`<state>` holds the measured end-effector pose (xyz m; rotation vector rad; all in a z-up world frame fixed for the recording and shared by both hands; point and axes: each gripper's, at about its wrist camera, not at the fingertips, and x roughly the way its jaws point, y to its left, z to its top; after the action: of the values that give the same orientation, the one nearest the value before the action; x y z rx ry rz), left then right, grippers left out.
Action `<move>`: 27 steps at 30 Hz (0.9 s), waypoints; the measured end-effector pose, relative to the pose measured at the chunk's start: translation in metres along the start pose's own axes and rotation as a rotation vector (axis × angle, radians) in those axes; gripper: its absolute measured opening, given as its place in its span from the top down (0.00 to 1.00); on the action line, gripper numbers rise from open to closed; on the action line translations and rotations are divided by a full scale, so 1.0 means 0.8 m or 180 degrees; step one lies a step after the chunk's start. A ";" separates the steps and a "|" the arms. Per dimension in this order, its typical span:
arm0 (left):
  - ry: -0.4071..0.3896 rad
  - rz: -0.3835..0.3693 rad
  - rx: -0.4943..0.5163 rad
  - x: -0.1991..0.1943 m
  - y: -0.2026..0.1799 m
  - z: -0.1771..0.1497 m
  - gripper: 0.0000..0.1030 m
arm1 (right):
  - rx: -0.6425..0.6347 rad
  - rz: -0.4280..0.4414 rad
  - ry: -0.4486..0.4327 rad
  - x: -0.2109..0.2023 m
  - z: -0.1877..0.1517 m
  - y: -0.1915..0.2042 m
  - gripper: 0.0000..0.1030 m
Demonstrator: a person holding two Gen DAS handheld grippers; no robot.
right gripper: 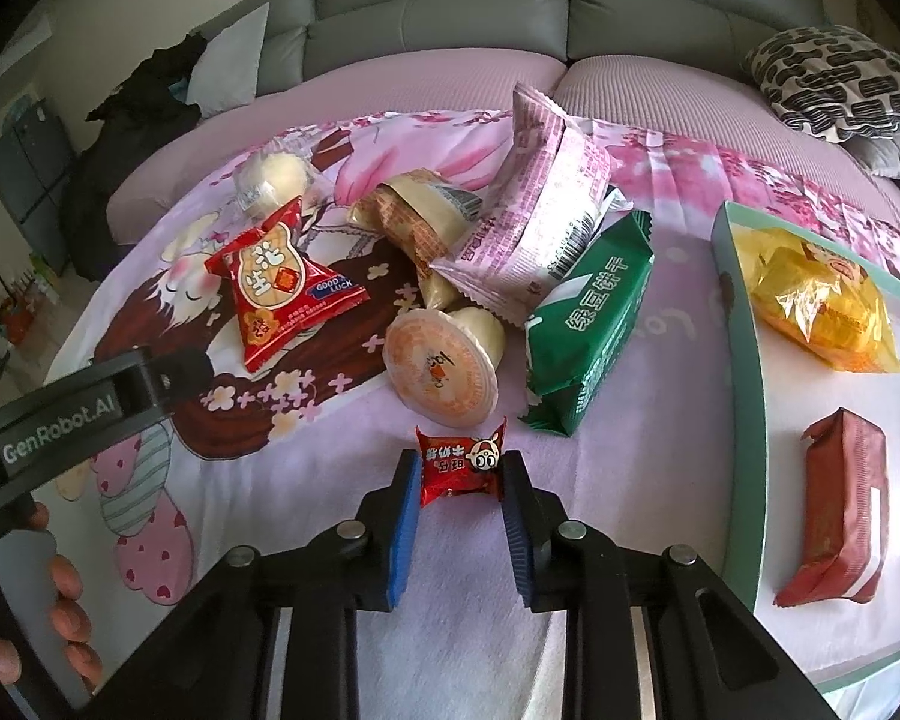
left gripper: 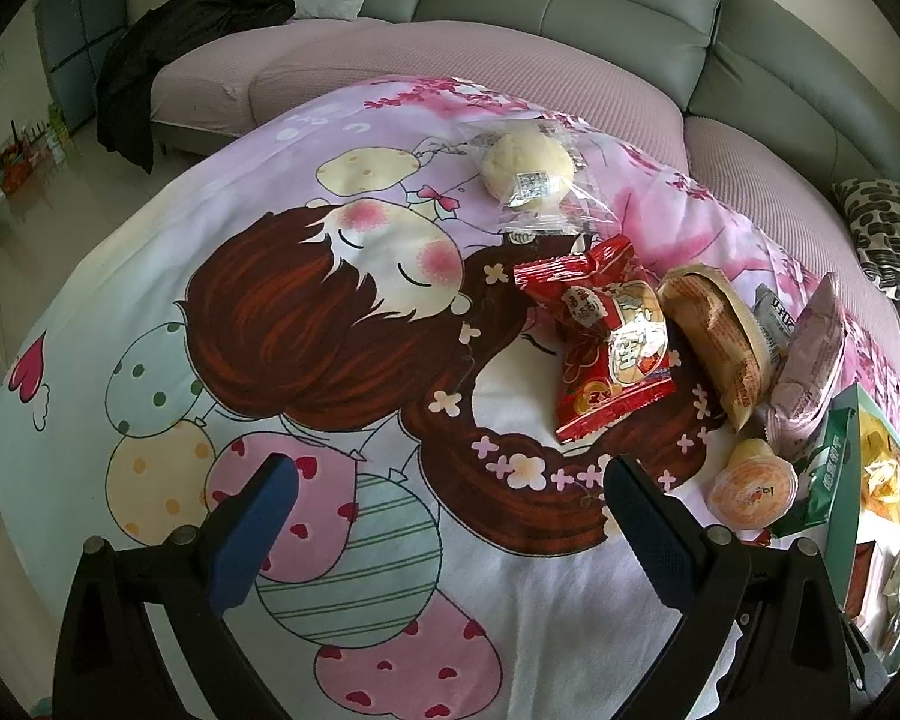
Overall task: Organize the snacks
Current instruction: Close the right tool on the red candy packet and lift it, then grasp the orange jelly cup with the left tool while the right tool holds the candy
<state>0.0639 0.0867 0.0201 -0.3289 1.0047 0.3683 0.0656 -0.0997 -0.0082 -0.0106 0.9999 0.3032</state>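
**Right jaws pinch a small red candy; left jaws hang spread over the blanket**

The right wrist view shows what the left one misses: the right gripper [right gripper: 459, 474] has its blue pads pressed against both sides of a small red candy packet [right gripper: 459, 465], which sits on the cartoon-print blanket [right gripper: 660, 360] just beyond the fingertips. At 3 o'clock of it lies a teal-rimmed tray [right gripper: 744, 360] holding a yellow wrapped snack [right gripper: 822, 306] and a dark red bar [right gripper: 840, 510]. At 12 o'clock of the candy rests an orange jelly cup [right gripper: 441, 369], with a green biscuit pack [right gripper: 588, 330] at 1 o'clock, a pink packet [right gripper: 540, 216] and a tan wrapped cake [right gripper: 414, 222] behind it, and a red peanut bag [right gripper: 276, 288] at 10 o'clock. Part of the left gripper's black body and the fingers [right gripper: 66, 618] of the hand holding it show at 8 o'clock.

The left wrist view alone shows the left gripper [left gripper: 450, 480], pointing steeply down with its jaws spread wide over bare blanket, nothing between them. From there the snack pile sits at 2 o'clock, and a pale bun in clear wrap [left gripper: 528, 171] lies apart at 12 o'clock.
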 end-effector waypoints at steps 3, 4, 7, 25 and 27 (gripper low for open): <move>-0.0010 -0.0004 0.0003 -0.001 -0.001 0.000 0.01 | 0.0021 0.0017 -0.0035 -0.005 0.000 -0.001 0.73; -0.0013 -0.0008 0.0005 -0.001 -0.002 0.000 0.01 | 0.0034 0.0025 -0.0049 -0.007 0.001 -0.002 0.73; -0.0007 -0.0039 0.0023 -0.001 -0.004 0.000 0.01 | 0.0061 0.0043 -0.0075 -0.011 0.001 -0.005 0.73; -0.0069 -0.0545 0.0043 -0.007 -0.029 -0.004 0.01 | 0.0366 -0.0050 -0.0282 -0.051 0.000 -0.053 0.73; -0.0089 -0.0557 0.0145 -0.007 -0.038 -0.005 0.01 | 0.0426 -0.0065 -0.0330 -0.057 0.000 -0.062 0.73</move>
<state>0.0717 0.0571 0.0263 -0.3667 0.9479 0.1910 0.0554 -0.1582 0.0236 0.1153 0.9149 0.2155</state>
